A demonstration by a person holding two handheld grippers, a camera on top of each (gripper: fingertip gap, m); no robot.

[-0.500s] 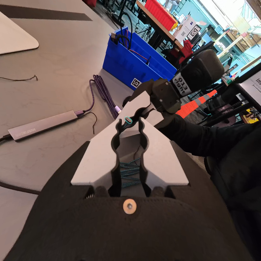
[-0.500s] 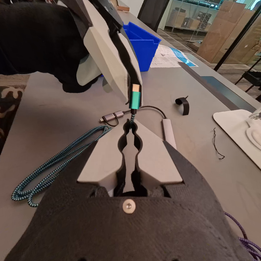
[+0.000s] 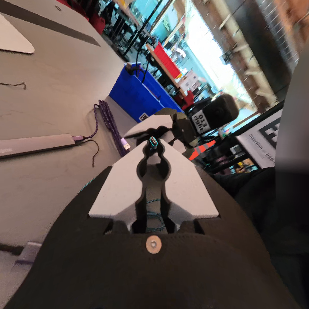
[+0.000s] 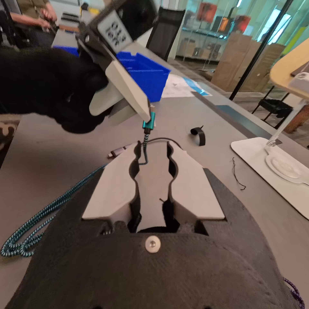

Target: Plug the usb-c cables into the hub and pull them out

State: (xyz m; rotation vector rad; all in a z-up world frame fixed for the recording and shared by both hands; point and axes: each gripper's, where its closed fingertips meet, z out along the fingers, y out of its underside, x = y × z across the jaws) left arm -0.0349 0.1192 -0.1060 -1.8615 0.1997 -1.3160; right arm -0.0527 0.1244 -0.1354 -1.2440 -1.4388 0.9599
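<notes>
My left gripper point(image 3: 153, 146) is shut on the teal USB-C plug point(image 3: 153, 141), whose open end faces the camera. In the right wrist view the left gripper point(image 4: 148, 115) holds that plug point(image 4: 149, 121) above the table. The teal braided cable point(image 4: 50, 209) hangs down from it, passes between my right fingers without touching them, and trails off to the left. My right gripper point(image 4: 153, 144) is open and empty. The grey hub point(image 3: 38, 143) lies on the table at left, with a purple USB-C plug point(image 3: 77, 138) in its end.
A coiled purple cable point(image 3: 108, 120) and a blue bin point(image 3: 138, 97) lie beyond the hub. In the right wrist view there is a black strap point(image 4: 199, 133), a white stand base point(image 4: 267, 167) at right, a grey adapter plug point(image 4: 117, 151) and the blue bin point(image 4: 147, 78). Both grippers' tips are close together, under 4 cm apart. It is some 12 centimetres from my right tips to the grey hub point(image 3: 38, 143).
My right gripper was shut on the teal cable just below the plug; it has opened and let go. My left gripper still holds the plug, and both views have tilted.
</notes>
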